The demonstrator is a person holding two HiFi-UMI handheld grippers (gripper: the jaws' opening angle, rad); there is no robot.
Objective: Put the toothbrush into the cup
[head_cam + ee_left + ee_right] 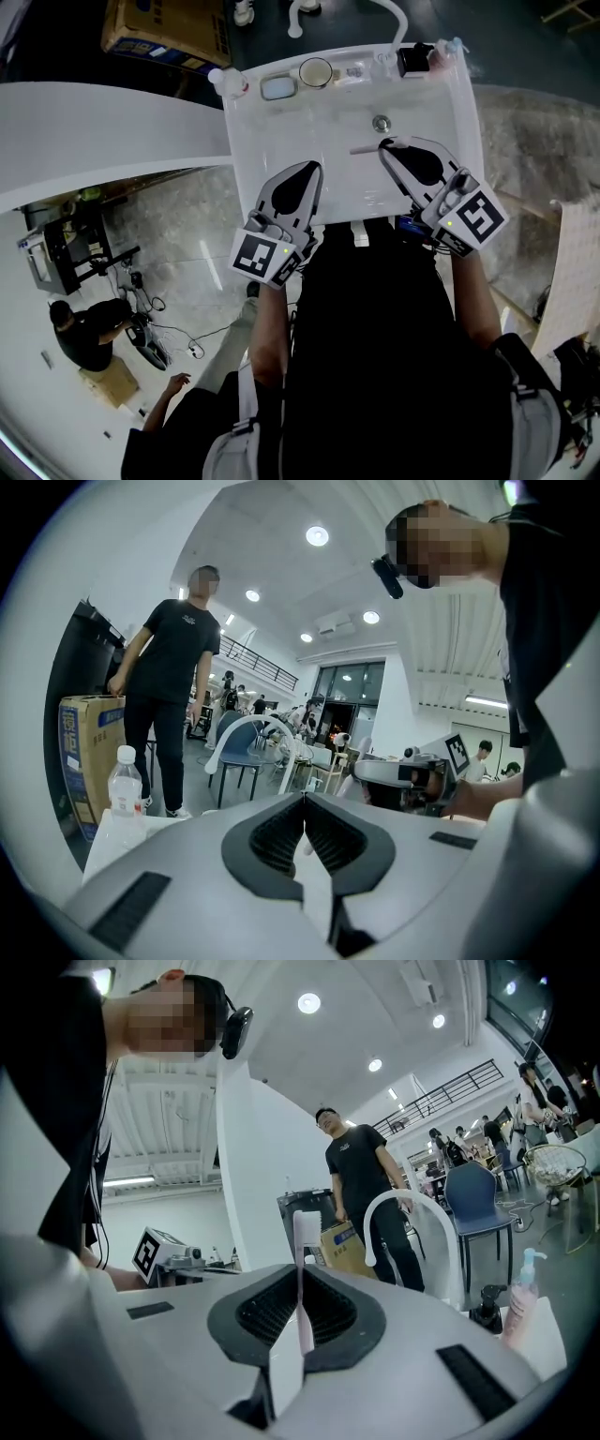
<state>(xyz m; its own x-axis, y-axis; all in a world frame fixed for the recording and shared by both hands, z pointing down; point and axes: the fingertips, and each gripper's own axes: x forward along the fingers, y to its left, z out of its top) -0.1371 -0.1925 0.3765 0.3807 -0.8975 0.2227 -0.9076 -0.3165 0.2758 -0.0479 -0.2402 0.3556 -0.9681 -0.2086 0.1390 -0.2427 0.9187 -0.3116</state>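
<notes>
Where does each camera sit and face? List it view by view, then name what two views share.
Head view: on the person's head, steeply down at the white sink; shows both forearms, left gripper, right gripper.
Left gripper view: on the left gripper, along its shut, empty jaws; wearer's torso at right.
Right gripper view: on the right gripper, along jaws shut on the toothbrush; torso at left.
Shared: both gripper views show the faucet.

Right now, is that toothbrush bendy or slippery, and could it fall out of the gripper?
Probably light and fairly stiff: the toothbrush sticks straight out of the right gripper without drooping. Its thin, smooth-looking handle might twist or slip, since the gripper pinches only part of it.
</notes>
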